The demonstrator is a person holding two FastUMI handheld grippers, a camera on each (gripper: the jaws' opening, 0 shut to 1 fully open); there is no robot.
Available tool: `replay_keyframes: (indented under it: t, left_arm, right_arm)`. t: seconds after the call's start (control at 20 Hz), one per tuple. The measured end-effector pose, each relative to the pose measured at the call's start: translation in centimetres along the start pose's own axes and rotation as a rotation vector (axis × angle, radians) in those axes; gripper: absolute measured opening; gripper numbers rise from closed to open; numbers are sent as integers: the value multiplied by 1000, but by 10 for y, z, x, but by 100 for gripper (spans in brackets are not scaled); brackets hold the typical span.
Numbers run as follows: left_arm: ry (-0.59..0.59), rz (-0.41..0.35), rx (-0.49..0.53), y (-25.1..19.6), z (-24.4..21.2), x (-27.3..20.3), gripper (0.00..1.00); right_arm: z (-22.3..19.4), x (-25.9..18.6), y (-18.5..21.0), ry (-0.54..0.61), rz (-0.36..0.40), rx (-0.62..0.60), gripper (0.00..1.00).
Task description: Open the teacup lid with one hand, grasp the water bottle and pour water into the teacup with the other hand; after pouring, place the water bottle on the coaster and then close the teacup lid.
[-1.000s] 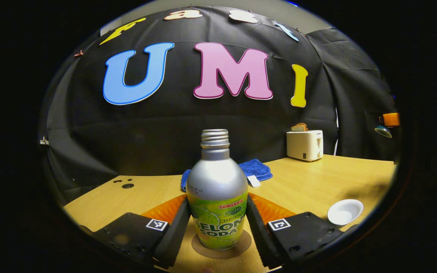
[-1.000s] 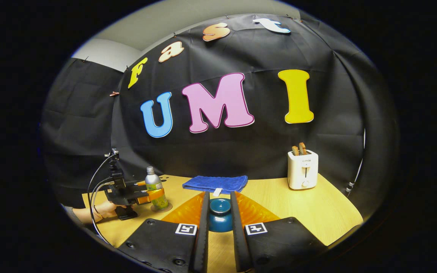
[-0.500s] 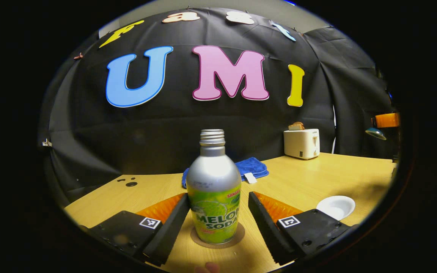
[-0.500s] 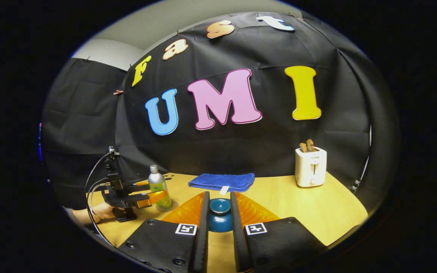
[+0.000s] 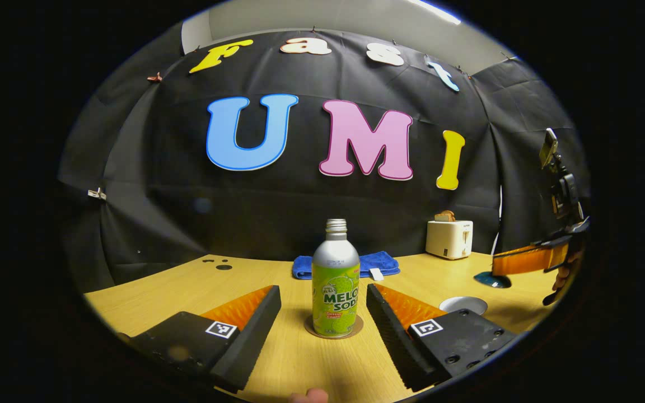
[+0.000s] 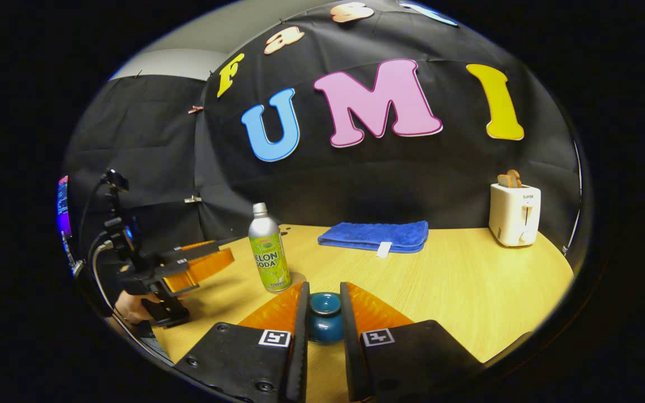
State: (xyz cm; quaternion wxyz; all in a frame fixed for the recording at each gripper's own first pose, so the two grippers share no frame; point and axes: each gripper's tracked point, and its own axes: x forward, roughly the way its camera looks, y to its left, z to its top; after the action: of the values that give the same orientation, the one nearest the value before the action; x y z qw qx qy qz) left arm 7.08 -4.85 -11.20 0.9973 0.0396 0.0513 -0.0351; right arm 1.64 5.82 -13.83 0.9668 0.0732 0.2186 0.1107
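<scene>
On the wooden table, taken here as the reference surface, the largest items stand toward the back: a blue towel and a white toaster at the far right. The water bottle stands upright on the coaster, toward the table's left front in the right gripper view. The white teacup sits open on the table, to the right of the bottle in the left gripper view. The left gripper has its fingers spread wide, clear of the bottle on both sides and holding nothing. The right gripper has both fingers pressed against the blue teacup lid; in the left gripper view the lid hangs in the air near the cup, not yet over it. Judgement: pouring and bottle placement appear complete, and the step in hand is closing the lid. To do it well, carry the lid level until centred over the cup rim, lower it straight, and release only once it is seated; a tilted or off-centre descent risks tipping the cup. Compared with one second ago, the left gripper has let go of the bottle and drawn back, so the bottle reads smaller, while the right gripper keeps its hold on the lid.
</scene>
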Motion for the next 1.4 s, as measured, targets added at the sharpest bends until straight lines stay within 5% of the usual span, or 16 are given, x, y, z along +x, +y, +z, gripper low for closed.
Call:
replay_keyframes:
  t: [0.45, 0.5, 0.6, 0.75, 1.0, 1.2, 1.4]
  left_arm:
    - [-32, -2, 23, 4, 14, -15, 98]
    - [-29, -4, 23, 4, 14, -14, 98]
    - [-31, -2, 28, 6, 15, -14, 98]
    - [-32, -4, 26, 5, 14, -14, 98]
    - [-16, -9, 4, 4, 10, -12, 98]
    - [-16, -9, 7, 1, 11, -13, 98]
    - [-30, -22, 7, -10, 20, -19, 98]
  right_arm:
    - [-34, 30, -1, 63, -71, -57, 37]
    - [-36, 31, -2, 68, -75, -56, 27]
    - [-38, 35, -1, 78, -72, -57, 32]
    - [-42, 36, 1, 96, -72, -87, 27]
    - [-30, 28, 3, 76, -83, -136, 46]
    - [21, -4, 10, -93, -68, -100, 71]
    - [61, -56, -3, -247, -124, -124, 82]
